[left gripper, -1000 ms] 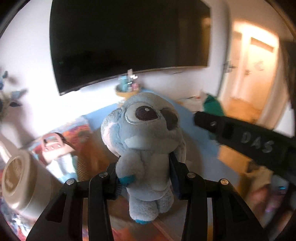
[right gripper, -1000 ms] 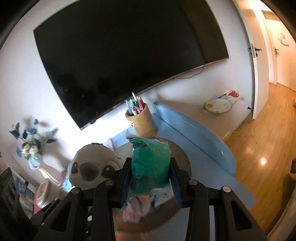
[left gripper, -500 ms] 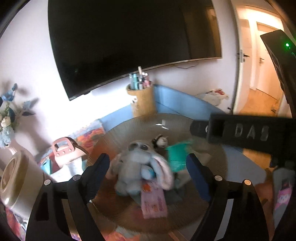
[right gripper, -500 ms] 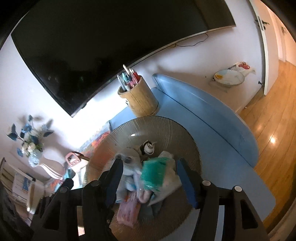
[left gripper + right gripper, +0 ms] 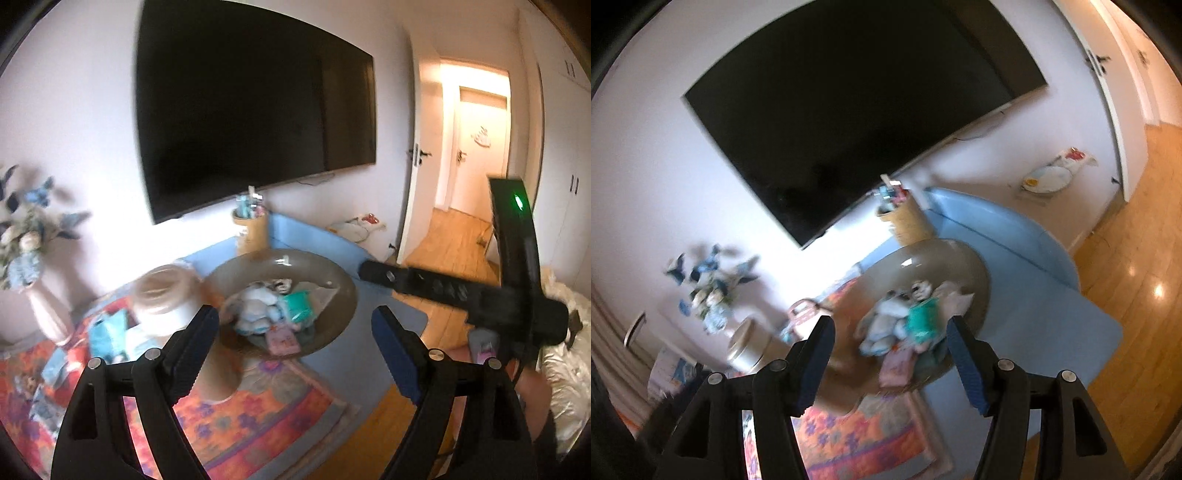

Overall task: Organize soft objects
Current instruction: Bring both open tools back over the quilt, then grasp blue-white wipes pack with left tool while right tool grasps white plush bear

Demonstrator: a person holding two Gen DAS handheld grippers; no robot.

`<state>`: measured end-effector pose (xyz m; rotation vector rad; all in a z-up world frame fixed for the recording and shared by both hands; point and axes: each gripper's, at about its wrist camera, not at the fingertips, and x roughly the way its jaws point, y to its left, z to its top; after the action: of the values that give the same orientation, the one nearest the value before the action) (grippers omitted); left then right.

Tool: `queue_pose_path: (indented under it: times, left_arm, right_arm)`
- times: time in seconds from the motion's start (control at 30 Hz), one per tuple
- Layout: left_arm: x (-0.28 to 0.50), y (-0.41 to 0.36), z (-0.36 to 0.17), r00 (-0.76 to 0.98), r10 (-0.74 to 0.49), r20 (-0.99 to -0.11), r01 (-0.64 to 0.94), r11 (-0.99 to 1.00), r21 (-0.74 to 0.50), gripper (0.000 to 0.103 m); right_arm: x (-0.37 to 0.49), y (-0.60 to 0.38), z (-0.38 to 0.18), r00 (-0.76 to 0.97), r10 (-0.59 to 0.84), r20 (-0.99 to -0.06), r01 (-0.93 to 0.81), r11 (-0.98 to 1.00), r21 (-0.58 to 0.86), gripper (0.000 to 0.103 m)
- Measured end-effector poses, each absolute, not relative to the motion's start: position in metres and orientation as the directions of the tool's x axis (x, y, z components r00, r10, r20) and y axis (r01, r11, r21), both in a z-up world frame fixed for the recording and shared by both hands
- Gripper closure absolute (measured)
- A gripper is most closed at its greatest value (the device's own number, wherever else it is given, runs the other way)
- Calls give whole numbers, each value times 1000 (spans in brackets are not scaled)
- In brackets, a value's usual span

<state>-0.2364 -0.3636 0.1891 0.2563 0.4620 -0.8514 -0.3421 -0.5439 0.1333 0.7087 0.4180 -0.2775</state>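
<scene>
A round brown woven tray [image 5: 332, 280] sits on a blue mat and holds the soft things. In it lie a grey-blue plush toy [image 5: 255, 306], a teal packet [image 5: 299, 310], a pink packet [image 5: 282, 339] and a small black-and-white plush [image 5: 280, 284]. My left gripper [image 5: 295, 317] hangs well back from the tray, open wide, with nothing between its fingers. From the right wrist I see the same tray [image 5: 960, 254], the plush toy [image 5: 886, 321] and the teal packet [image 5: 923, 317]. My right gripper [image 5: 890, 325] is also drawn back; its jaws are opening and hold nothing.
A big dark TV hangs on the wall above a bamboo pen cup [image 5: 251, 229]. A cream round tin [image 5: 162, 295] and a flower vase [image 5: 44, 310] stand left of the tray on a flowered rug [image 5: 258, 406]. The right tool's black body [image 5: 461, 291] crosses the right side. Wooden floor leads to a doorway.
The left gripper let go of the plush toy and the right let go of the teal packet. Both things now lie in the tray. Both grippers opened and pulled back from it.
</scene>
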Motion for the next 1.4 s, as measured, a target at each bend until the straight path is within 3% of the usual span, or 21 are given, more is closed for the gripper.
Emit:
queue_pose_path:
  times: [0.17, 0.3, 0.43, 0.5, 0.7, 0.93, 1.03, 1.4]
  left_arm:
    - [-220, -294, 195, 624, -605, -494, 698, 716, 4, 19]
    - [-194, -230, 192, 682, -514, -520, 596, 803, -13, 19]
    - [-154, -152, 180, 755, -367, -543, 421, 907, -27, 19]
    - [-136, -124, 169, 776, -302, -554, 345, 938, -28, 18]
    - [-79, -53, 96, 781, -160, -604, 161, 986, -53, 19]
    - [-53, -27, 35, 754, -129, -644, 98, 992, -83, 19]
    - [-48, -22, 26, 735, -136, -664, 84, 990, -110, 19]
    - [-41, -17, 19, 701, -183, -689, 96, 982, -164, 19]
  right_arm:
    - [-340, -467, 151, 919, -26, -394, 221, 860, 460, 42]
    - [-315, -389, 164, 916, 65, -397, 74, 943, 325, 42]
    - [-276, -310, 164, 892, 106, -440, -22, 981, 191, 33]
    - [-247, -273, 152, 870, 113, -479, -49, 988, 145, 21]
    - [-151, -218, 84, 759, 50, -650, -13, 998, 62, 20]
    - [-83, -216, 24, 669, -3, -743, 88, 993, 75, 20]
    - [-83, -227, 19, 695, 32, -718, 112, 982, 152, 9]
    - [-85, -244, 10, 687, 80, -722, 151, 956, 250, 4]
